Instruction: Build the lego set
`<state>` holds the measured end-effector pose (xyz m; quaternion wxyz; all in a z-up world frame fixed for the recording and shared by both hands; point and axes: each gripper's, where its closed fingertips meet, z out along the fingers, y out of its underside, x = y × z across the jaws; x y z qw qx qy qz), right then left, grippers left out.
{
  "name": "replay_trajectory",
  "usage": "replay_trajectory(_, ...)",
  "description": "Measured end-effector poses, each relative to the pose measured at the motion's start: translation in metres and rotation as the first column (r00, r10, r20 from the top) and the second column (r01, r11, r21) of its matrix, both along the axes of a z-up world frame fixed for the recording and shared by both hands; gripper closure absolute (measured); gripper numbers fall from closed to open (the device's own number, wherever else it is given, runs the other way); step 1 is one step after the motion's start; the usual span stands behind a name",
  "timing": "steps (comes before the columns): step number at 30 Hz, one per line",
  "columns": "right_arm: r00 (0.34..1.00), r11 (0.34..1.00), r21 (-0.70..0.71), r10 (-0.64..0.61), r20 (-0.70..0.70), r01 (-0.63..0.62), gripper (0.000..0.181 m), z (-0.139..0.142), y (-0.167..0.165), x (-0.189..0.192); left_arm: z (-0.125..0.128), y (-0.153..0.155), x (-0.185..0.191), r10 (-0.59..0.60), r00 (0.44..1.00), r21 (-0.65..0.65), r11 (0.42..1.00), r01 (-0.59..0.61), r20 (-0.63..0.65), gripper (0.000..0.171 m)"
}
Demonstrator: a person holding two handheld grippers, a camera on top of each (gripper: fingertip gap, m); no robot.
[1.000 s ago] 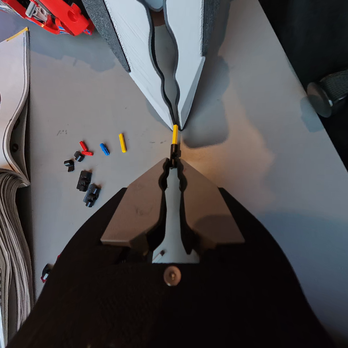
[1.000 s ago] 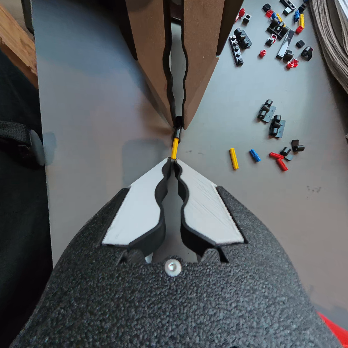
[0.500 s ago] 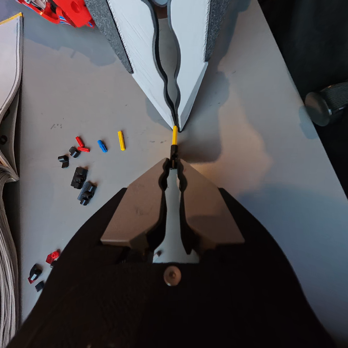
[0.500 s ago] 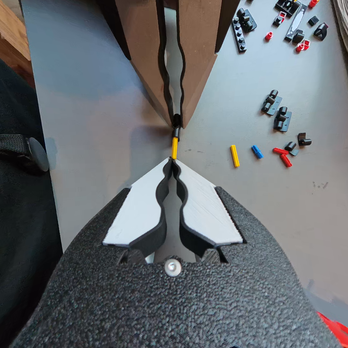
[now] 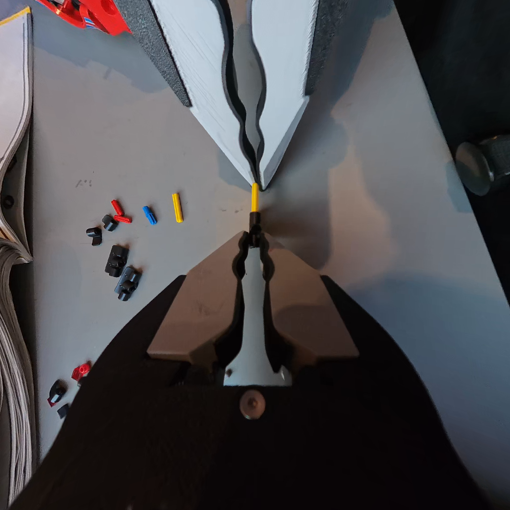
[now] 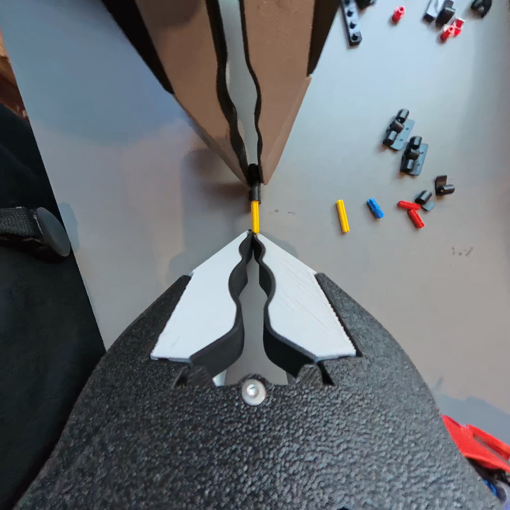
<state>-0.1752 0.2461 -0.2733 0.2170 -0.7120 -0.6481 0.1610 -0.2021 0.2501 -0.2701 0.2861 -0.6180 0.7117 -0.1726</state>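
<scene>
My left gripper (image 5: 254, 239), with brown fingers, is shut on a small black connector (image 5: 254, 220). My right gripper (image 6: 253, 234), with white fingers, is shut on a thin yellow axle (image 6: 255, 216). The two grippers face each other tip to tip above the grey table (image 5: 358, 248). The yellow axle (image 5: 255, 201) sits with one end in the black connector (image 6: 254, 187), in one straight line. The right gripper also shows in the left wrist view (image 5: 258, 186), and the left gripper in the right wrist view (image 6: 252, 176).
Loose parts lie to one side: a second yellow axle (image 5: 177, 207), a blue pin (image 5: 149, 214), red pins (image 5: 120, 212) and black clips (image 5: 121, 271). A red model (image 5: 91, 13) and an open booklet (image 5: 13, 110) sit at the table's edge. More pieces (image 6: 441, 16) lie farther off. Both grippers' tips are close together, under 4 cm apart. The blue pin (image 5: 149, 214) sits 8 cm or so from the ends of my left fingers. The right camera catches it too, in the right wrist view (image 6: 376, 207).
Both grippers kept their hold and stayed tip to tip. The pair drifted slightly over the table, so the loose parts shifted a little in both views.
</scene>
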Motion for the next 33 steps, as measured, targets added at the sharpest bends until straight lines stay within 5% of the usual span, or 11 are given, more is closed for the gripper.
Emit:
replay_trajectory(14, 0.977, 0.994, -0.081, -0.088, -0.196, 0.073, 0.176, 0.012, 0.002, -0.001, 0.001, -0.002, 0.005, 0.016, 1.0, -0.02, 1.0, -0.015, 0.01, 0.166)
replay_trajectory(20, 0.928, 0.954, -0.286, -0.181, -0.326, 0.086, 0.174, 0.022, -0.003, -0.003, 0.0, -0.001, 0.007, 0.017, 1.0, -0.022, 1.0, -0.017, 0.019, 0.166)
replay_trajectory(25, 0.919, 0.947, -0.315, -0.182, -0.351, 0.067, 0.165, 0.028, -0.006, -0.005, 0.0, -0.001, 0.008, 0.019, 0.999, -0.028, 0.999, -0.018, 0.027, 0.166)
replay_trajectory(33, 0.925, 0.949, -0.294, -0.212, -0.315, 0.118, 0.177, 0.021, 0.002, -0.003, 0.001, 0.002, 0.009, 0.04, 0.999, 0.002, 0.999, -0.04, 0.02, 0.166)
